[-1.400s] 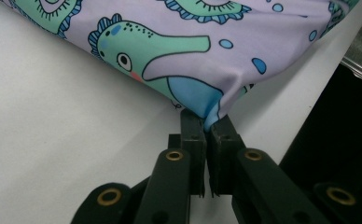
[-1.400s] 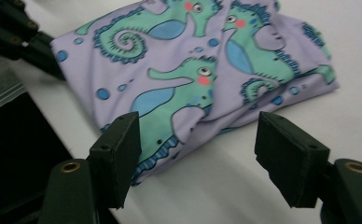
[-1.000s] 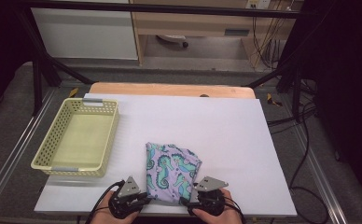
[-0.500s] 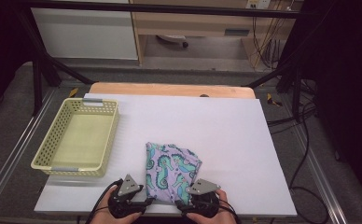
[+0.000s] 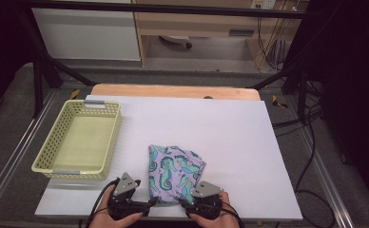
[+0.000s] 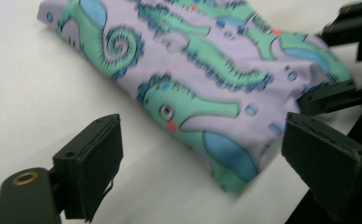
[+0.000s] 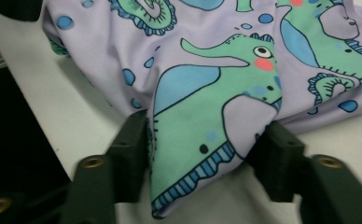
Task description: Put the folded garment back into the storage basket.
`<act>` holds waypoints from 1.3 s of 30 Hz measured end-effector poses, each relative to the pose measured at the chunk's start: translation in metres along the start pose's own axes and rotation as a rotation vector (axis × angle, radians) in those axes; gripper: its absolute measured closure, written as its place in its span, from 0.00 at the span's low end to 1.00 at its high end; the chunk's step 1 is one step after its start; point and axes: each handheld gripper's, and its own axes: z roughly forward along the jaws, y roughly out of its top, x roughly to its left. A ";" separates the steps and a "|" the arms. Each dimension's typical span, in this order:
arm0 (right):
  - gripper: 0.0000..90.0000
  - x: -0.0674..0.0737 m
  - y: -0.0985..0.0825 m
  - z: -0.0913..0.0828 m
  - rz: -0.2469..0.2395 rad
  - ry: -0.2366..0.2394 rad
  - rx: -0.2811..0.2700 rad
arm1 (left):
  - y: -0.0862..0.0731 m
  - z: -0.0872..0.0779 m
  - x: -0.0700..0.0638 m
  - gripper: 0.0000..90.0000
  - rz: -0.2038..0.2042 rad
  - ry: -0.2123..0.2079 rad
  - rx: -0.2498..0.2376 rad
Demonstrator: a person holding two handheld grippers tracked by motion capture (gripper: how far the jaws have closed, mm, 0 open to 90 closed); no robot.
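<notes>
High view, cloth: a folded seahorse-print cloth (image 5: 174, 172) is seen low in the centre of the frame on the white table (image 5: 230, 137), its long axis running from upper left to lower right, with the yellow basket (image 5: 79, 140) well apart at the left.
High view, tools: the left tool (image 5: 150, 203) is placed at the cloth's lower left edge and the right tool (image 5: 182, 203) at its lower right corner; both are held low and pointed inward from the bottom edge.
Left tool view: the jaws have just been opened and are released; the cloth's corner (image 6: 226, 163) lies between them, nearer the right one, untouched.
Right tool view: the jaws have just been closing; a fold of cloth (image 7: 202, 140) is bracketed and judged pinched by both pads.
Nearer hand: the right.
</notes>
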 end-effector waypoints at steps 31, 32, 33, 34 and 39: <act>0.84 0.001 0.004 0.001 -0.035 0.039 -0.002 | 0.110 0.048 0.035 0.13 0.090 0.116 -0.074; 0.84 0.001 0.004 0.001 -0.019 0.040 -0.001 | 0.114 0.053 0.040 0.13 0.094 0.125 -0.077; 0.84 0.001 0.004 0.001 -0.019 0.040 -0.001 | 0.117 0.057 0.045 0.13 0.093 0.139 -0.078; 0.84 0.001 0.003 0.001 -0.011 0.038 -0.006 | 0.119 0.061 0.050 0.13 0.092 0.151 -0.076; 0.84 0.001 0.002 0.001 -0.017 0.037 -0.014 | 0.113 0.065 0.064 0.14 0.043 0.174 -0.081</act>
